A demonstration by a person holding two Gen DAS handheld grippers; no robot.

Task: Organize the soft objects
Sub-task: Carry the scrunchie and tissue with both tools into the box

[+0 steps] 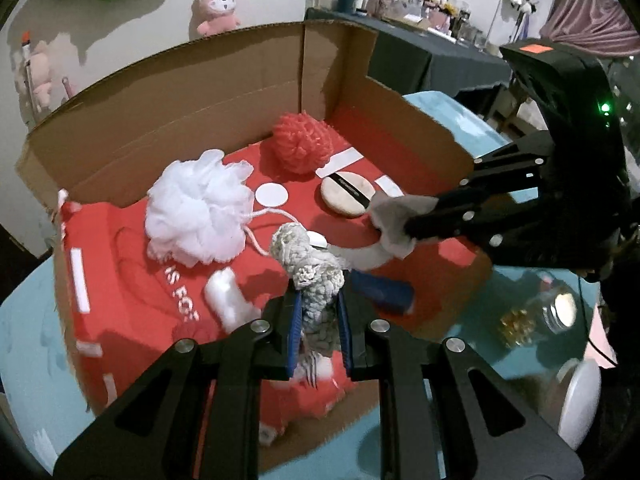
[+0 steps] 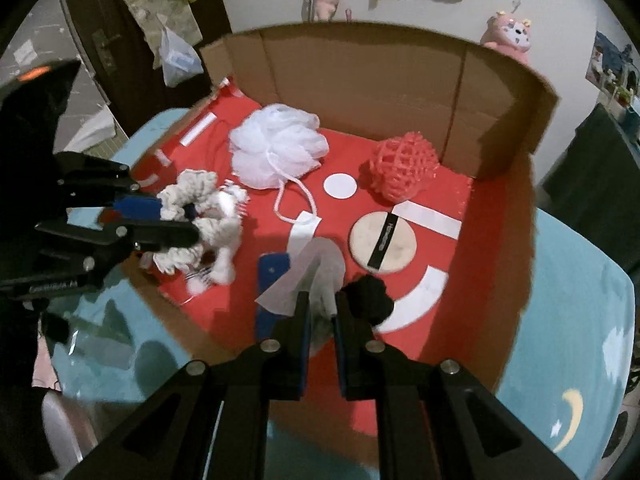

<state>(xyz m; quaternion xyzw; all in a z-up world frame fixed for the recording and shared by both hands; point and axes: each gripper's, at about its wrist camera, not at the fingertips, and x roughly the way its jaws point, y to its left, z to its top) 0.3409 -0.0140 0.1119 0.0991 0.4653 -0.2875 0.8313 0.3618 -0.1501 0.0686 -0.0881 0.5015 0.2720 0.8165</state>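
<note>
Left wrist view first: the left gripper point(image 1: 318, 324) fills the bottom of the frame, its blue-padded jaws clamped on a grey-white knitted rope toy point(image 1: 310, 260) that rises from between them toward the centre. Behind it lies an open brown cardboard box point(image 1: 224, 92) with a red printed floor. On that floor, a fluffy white mesh bath pouf point(image 1: 198, 212) sits left of centre, a coral-red mesh pouf point(image 1: 302, 142) lies above centre near the back wall, and a round beige powder puff with a black strap point(image 1: 347, 196) lies just right of centre. A small white cotton roll point(image 1: 230, 300) rests at lower left of the toy. From the right edge the right gripper point(image 1: 404, 228) reaches in, its jaws pinched on a thin grey cloth point(image 1: 394, 216).

Right wrist view: the right gripper point(image 2: 320, 308) rises from the bottom centre, jaws closed on the grey cloth point(image 2: 316, 276), which fans up and to the left. At left, the left gripper point(image 2: 176, 220) grips the rope toy point(image 2: 204, 216) over the box's near left corner. The white pouf point(image 2: 278, 146) lies at upper centre, the coral pouf point(image 2: 402, 166) to its right, and the powder puff point(image 2: 383, 242) right of centre. The box point(image 2: 360, 76) stands on a light blue tablecloth point(image 2: 576, 320).
</note>
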